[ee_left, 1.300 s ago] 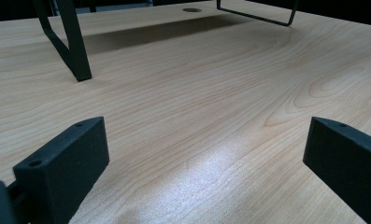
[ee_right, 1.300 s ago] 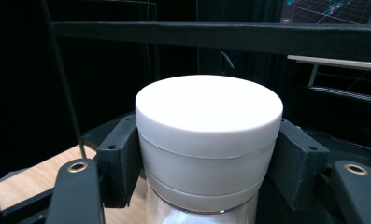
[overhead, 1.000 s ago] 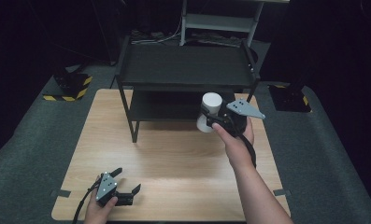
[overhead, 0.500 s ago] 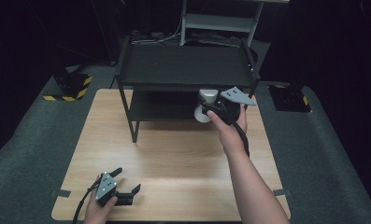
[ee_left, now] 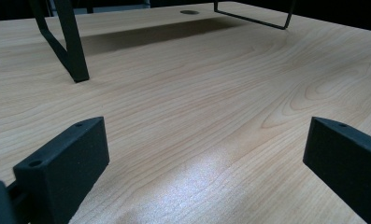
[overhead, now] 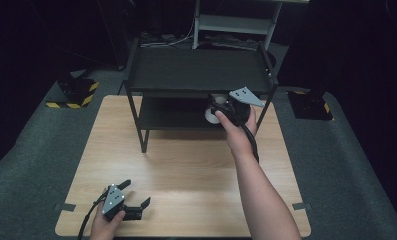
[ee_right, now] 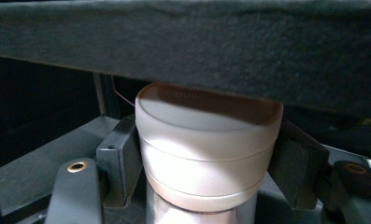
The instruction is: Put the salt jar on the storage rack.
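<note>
Clamped in the right claw (ee_right: 206,186) is a white cylindrical container (ee_right: 206,149), its two black jaws pressed flat against the container's sides just under the lid band. In the right claw's own view the container stands upright, its flat top close beneath the dark underside of the upper shelf (ee_right: 183,42), and part of the lid lies in that shelf's shadow. From the high view, the right claw (overhead: 217,111) sits at the front right of a black two-tier rack (overhead: 198,70), reaching in between the upper tier and the lower shelf (overhead: 171,115); the container (overhead: 209,115) shows as a pale patch just under the top tier's front edge (whether its base touches the lower shelf cannot be told). The right hand (overhead: 238,132) grips the claw's handle, with the grey three-cornered plate (overhead: 245,96) above it and the forearm running back to the bottom edge.

The left claw (overhead: 131,197) lies near the front left corner of the bench (overhead: 186,170), well apart from the rack, held by the left hand (overhead: 106,225). Its jaws stand wide with nothing between them; in its own view the two black fingers (ee_left: 66,158) frame bare pale wood grain, with a rack leg (ee_left: 68,42) farther off.

The bench stands on grey carpet (overhead: 346,165), and a yellow-and-black striped block (overhead: 76,92) sits off its far left corner.
</note>
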Demonstrator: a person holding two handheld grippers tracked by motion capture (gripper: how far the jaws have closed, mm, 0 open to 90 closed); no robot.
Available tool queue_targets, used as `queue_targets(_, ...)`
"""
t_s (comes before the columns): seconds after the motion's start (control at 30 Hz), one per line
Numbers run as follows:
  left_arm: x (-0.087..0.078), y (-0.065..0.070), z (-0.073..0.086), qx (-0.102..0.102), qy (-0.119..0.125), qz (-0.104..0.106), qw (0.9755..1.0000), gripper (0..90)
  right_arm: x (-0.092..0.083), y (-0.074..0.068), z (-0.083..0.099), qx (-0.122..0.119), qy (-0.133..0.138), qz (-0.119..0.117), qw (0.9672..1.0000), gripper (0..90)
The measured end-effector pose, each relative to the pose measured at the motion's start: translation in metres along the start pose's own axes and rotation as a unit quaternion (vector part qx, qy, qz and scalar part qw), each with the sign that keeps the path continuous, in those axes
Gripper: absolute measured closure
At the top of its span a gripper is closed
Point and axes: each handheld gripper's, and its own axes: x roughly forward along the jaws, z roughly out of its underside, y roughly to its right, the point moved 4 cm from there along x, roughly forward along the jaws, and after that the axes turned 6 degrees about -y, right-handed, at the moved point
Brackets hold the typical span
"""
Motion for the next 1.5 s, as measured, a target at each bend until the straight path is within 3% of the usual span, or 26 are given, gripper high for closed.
queue_targets(0.43, 0.000, -0.001, 0.000, 0.000, 0.001, 0.002, 1.0000, 0.4, 0.011, -0.001, 0.005, 0.005, 0.010, 0.019, 0.9998, 34.7)
queue_targets(0.93, 0.000, -0.001, 0.000, 0.000, 0.001, 0.002, 1.0000, 0.5, 0.011, 0.001, 0.010, 0.009, 0.018, 0.012, 0.9997, 34.2)
queue_targets(1.07, 0.000, -0.001, 0.000, -0.001, 0.001, 0.002, 1.0000, 0.5, 0.012, 0.003, 0.011, 0.006, 0.023, 0.008, 0.9997, 25.8)
queue_targets(1.23, 0.000, -0.002, 0.000, 0.001, 0.000, 0.004, 1.0000, 0.4, 0.011, 0.005, 0.012, 0.006, 0.021, 0.000, 0.9998, 0.5)
queue_targets(1.5, 0.000, -0.002, 0.000, -0.002, 0.001, 0.004, 1.0000, 0.5, 0.004, 0.007, 0.016, 0.009, 0.020, -0.011, 0.9997, 0.3)
